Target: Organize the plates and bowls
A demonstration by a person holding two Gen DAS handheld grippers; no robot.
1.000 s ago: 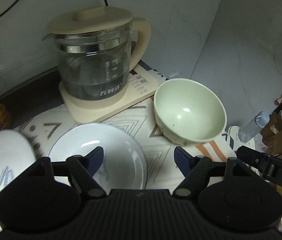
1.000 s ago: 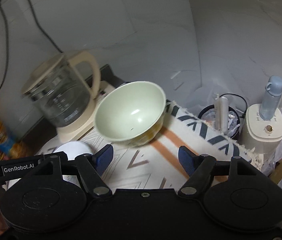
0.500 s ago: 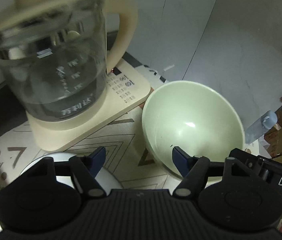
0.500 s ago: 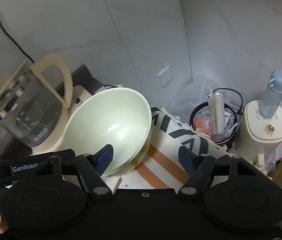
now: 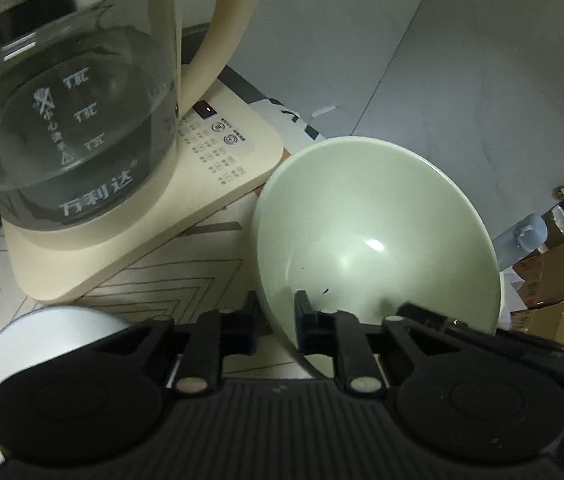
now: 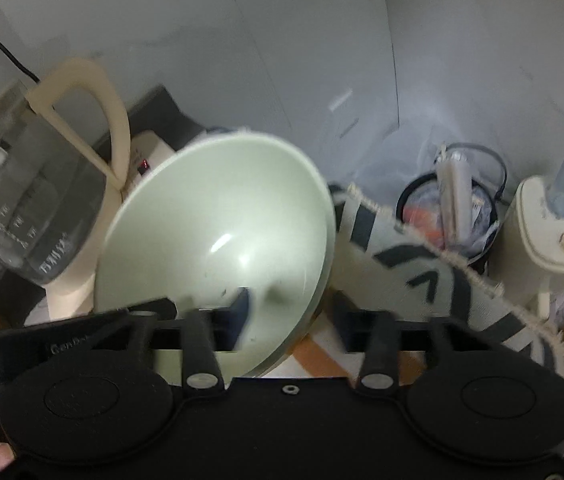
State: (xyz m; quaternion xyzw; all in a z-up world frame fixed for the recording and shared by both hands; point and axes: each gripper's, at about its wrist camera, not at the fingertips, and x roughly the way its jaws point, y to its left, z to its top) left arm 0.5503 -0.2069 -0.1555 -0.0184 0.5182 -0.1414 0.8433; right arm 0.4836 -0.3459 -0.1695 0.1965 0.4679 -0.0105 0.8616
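Left gripper (image 5: 276, 330) pinching the rim of one green bowl (image 5: 374, 236) beside one kettle (image 5: 70, 112). Right gripper (image 6: 290, 312) straddling the same rim, grip unclear. One white plate (image 5: 54, 328) near the kettle

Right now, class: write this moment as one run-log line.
left gripper: shut on green bowl rim | right gripper: open, straddling that rim | white bowl: on mat, untouched
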